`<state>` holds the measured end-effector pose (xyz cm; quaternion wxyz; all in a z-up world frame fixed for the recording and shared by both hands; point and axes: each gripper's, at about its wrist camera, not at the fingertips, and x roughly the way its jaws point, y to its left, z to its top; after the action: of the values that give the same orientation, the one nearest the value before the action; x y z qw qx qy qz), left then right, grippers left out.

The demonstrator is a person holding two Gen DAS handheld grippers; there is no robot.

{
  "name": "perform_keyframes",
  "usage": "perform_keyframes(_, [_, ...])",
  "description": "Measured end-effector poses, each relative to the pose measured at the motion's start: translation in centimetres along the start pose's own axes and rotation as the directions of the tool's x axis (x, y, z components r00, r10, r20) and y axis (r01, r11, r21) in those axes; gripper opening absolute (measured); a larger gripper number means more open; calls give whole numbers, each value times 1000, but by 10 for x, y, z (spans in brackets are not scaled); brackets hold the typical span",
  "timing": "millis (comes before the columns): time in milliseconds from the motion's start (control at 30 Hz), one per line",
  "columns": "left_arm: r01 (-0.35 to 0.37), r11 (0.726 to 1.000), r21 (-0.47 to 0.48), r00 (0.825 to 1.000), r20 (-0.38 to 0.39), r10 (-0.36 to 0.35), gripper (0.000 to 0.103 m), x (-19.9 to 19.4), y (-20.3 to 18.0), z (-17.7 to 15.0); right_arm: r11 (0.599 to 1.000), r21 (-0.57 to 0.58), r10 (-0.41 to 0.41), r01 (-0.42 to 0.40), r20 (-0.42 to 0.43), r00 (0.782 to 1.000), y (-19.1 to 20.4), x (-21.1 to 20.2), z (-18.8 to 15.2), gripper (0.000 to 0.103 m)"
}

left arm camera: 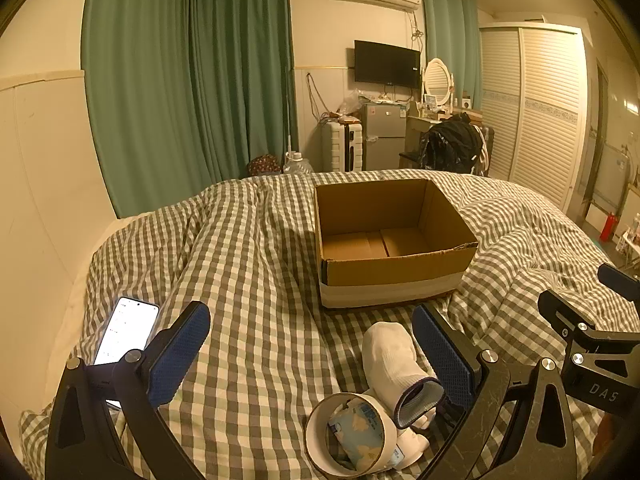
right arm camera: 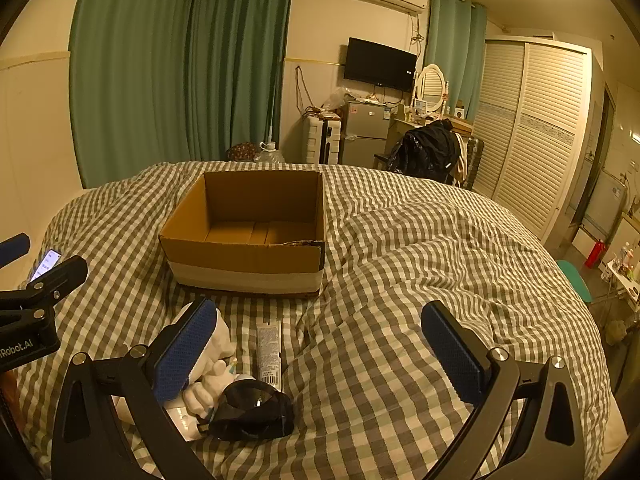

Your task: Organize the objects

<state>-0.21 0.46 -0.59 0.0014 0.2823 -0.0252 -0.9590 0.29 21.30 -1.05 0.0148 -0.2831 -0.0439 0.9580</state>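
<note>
An empty cardboard box [left arm camera: 394, 240] [right arm camera: 248, 236] stands open on the checked bedcover. In front of it lie a white sock [left arm camera: 394, 356] [right arm camera: 222, 338], a roll of tape [left arm camera: 346, 436] with a small packet inside, a tube [right arm camera: 269, 350], black goggles [right arm camera: 252, 410] and a small white figure [right arm camera: 202, 394]. My left gripper [left arm camera: 310, 344] is open above the cover, the sock and tape by its right finger. My right gripper [right arm camera: 318, 342] is open too, with the tube and goggles low between its fingers, untouched.
A lit phone [left arm camera: 128, 328] [right arm camera: 46, 264] lies on the cover at the left. The checked duvet [right arm camera: 420, 248] is rumpled, with raised folds right of the box. Beyond the bed stand green curtains, a small fridge [left arm camera: 382, 136], a chair with a black jacket and a louvred wardrobe.
</note>
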Motion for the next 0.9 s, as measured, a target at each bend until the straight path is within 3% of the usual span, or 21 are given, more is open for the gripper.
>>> perform_keyframes(900, [-4,1000,-6,1000,-10,4,103,-1,4,-3,1000,-16,14,-14,-7,1000,5,-1,-3,103])
